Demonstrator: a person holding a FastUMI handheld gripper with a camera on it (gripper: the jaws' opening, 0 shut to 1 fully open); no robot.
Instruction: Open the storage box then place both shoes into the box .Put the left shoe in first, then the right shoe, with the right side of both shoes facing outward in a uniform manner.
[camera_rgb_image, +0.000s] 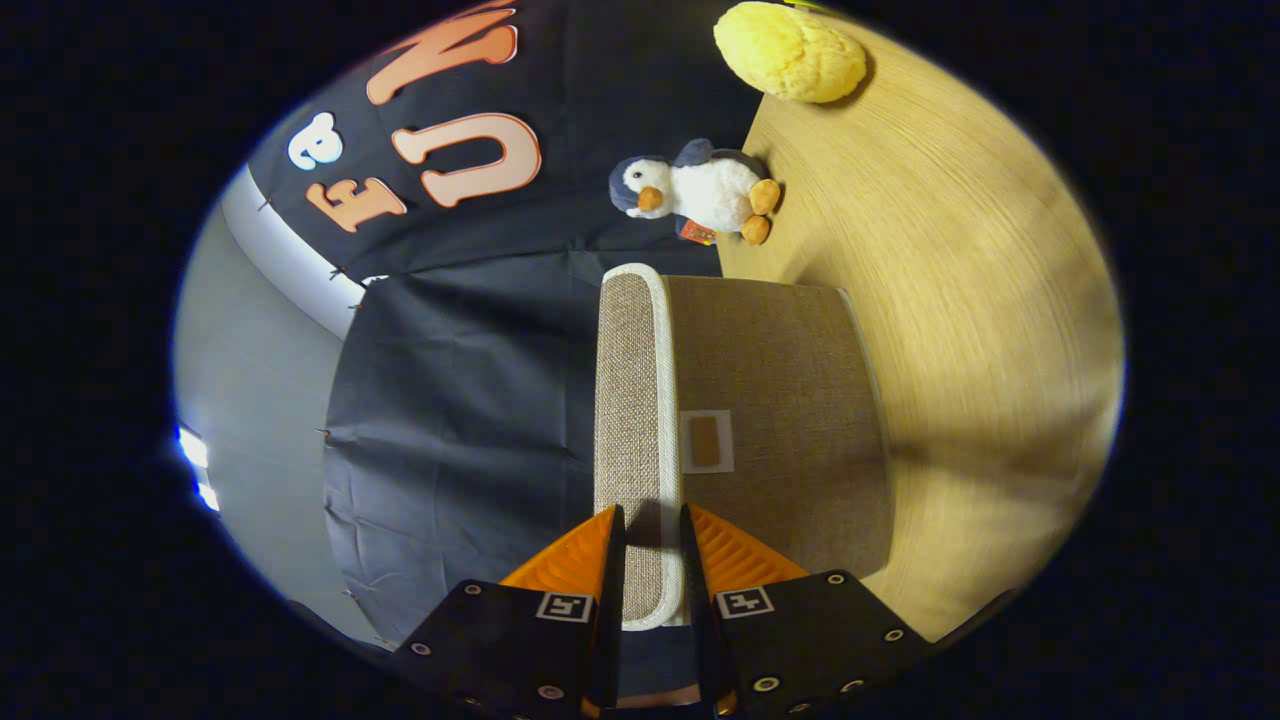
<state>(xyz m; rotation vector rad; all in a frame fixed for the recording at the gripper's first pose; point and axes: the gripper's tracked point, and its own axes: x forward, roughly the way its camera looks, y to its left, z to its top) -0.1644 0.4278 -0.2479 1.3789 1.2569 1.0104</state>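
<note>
Table: we see a light wood-grain tabletop stretching beyond the fingers and off to one side.
Wall: black cloth, creased and pinned, hangs beyond the fingers on the other side.
Room beyond: past the cloth's edge, a plain grey wall with a pale band.
Light: a small bright light glares on that grey side; soft shadows cross the tabletop.

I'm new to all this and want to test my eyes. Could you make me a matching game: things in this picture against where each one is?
Things:
1. box lid
2. toy penguin
3. yellow sponge
4. small patch

Places:
A. on the box's fabric side
B. between the fingers of the gripper
C. at the table's edge, just beyond the box
D. on the table, beyond the penguin

Pairs: 1-B, 2-C, 3-D, 4-A
</note>
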